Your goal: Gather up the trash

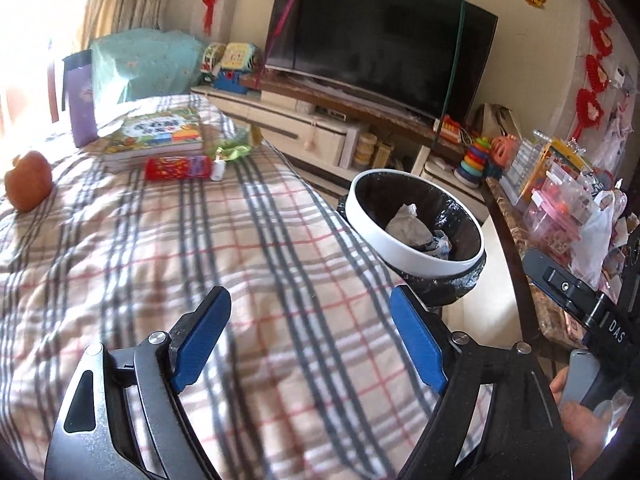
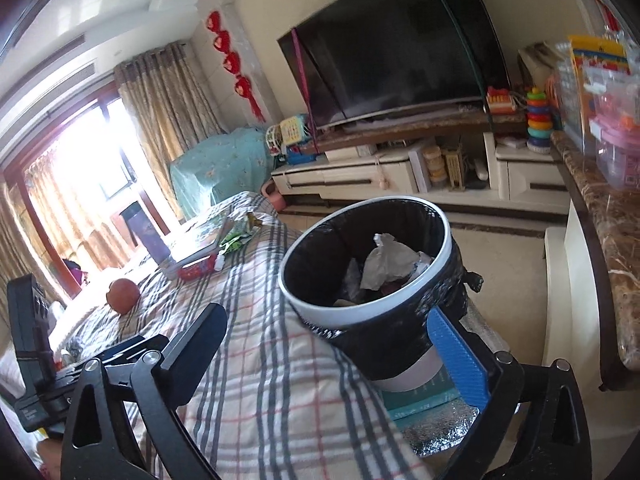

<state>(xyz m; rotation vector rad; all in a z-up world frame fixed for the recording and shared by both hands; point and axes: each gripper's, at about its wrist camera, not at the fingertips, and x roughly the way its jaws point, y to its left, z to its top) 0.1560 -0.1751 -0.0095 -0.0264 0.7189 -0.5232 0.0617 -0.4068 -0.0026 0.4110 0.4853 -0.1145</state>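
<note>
While it stands off the right edge of the bed: the trash bin (image 2: 366, 280) is a round white tub lined with a black bag whose skirt folds down over the outside.
Bin contents: crumpled white paper (image 2: 394, 264) lies on top, with darker scraps under it; the same paper (image 1: 408, 226) shows in the left view.
Bin footing: it rests on a teal box (image 2: 420, 396) over a silvery padded sheet.
Loose items on the bed: a red snack packet (image 1: 178, 168), a small white bottle (image 1: 218, 170) touching its end, and a green wrapper (image 1: 234, 150) just beyond, all near the far right edge beside a stack of books (image 1: 156, 136).
Far left of the bed: an orange-red fruit (image 1: 28, 180).
Left tongs (image 1: 310, 338): blue pads wide apart over the checked bedspread (image 1: 260, 240), holding nothing.
Right tongs (image 2: 332, 352): wide apart, holding nothing; the bin appears between them, contact unclear.
</note>
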